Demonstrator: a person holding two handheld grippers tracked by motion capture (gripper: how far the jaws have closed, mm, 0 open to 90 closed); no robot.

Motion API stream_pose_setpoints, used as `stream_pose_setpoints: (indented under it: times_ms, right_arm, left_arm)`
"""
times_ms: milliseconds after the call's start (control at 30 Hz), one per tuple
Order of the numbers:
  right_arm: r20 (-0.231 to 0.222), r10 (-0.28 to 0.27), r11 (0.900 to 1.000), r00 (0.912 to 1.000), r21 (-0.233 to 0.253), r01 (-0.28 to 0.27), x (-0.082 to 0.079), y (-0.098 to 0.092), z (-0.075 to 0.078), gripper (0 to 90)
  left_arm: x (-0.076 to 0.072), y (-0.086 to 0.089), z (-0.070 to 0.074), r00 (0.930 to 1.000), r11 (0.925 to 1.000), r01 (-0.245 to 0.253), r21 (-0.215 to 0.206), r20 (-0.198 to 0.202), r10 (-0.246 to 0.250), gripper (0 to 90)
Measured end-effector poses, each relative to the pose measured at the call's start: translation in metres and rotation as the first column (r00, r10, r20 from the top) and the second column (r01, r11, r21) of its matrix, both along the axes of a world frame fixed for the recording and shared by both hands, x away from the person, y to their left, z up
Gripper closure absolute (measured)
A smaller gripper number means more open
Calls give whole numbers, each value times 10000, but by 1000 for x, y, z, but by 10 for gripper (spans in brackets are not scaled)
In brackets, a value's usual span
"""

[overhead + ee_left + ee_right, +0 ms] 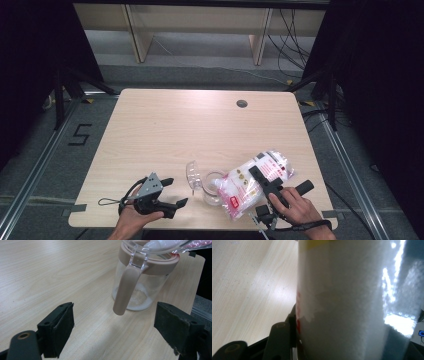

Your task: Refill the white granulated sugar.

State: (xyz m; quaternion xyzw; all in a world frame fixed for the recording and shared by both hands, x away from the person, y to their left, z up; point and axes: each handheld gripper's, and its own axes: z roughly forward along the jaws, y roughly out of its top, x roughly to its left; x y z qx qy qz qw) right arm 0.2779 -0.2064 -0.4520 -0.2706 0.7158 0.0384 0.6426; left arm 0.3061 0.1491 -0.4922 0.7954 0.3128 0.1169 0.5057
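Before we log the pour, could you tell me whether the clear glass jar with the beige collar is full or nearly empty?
Nearly empty: the clear glass jar with the beige collar holds only a thin white layer on its bottom.

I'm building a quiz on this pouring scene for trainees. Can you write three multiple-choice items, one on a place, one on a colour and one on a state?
1. Where does the glass jar stand on the table?
A. By the far edge
B. Near the front edge, between the two grippers
C. At the left corner

2. What colour is the jar's rim band?
A. Blue
B. Green
C. Brownish pink

3. How does the left gripper stand?
A. Open, holding nothing
B. Shut on the jar
C. Shut on the bag

Key:
1 B, the high view shows the jar close to the person, with a gripper on each side.
2 C, the left gripper view shows the band and its handle in that colour.
3 A, its jaws stand wide apart with bare table between them, while the right gripper clamps the bag of white grains.
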Motion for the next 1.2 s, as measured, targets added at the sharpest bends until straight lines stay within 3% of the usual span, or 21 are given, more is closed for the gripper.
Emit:
stream_pose_setpoints:
  times_ms: [333,433,633,667,767,1200]
  right_arm:
    - [4,-53,9998,10000,199,53,0,-2,-1,520]
    - [0,-34,9998,10000,192,34,-1,-2,-1,521]
    - [22,8,10000,10000,26,-8,-1,0,0,522]
    - [7,27,10000,10000,-11,-27,0,0,0,522]
    - [-8,-43,9997,10000,252,43,-1,-2,-2,522]
    - [16,-52,9999,10000,121,52,0,-2,-1,524]
  left_arm:
    - [0,0,0,10000,10000,64,-51,-1,-64,158]
    - [1,1,1,9997,9998,166,125,160,-168,159]
    - [0,1,1,9998,9998,157,103,153,-159,158]
    - [-1,-1,0,10000,9999,61,-124,-30,-61,159]
    - [-1,0,1,10000,10000,33,-57,-36,-33,159]
    - [-1,0,0,10000,9999,60,-117,-13,-60,158]
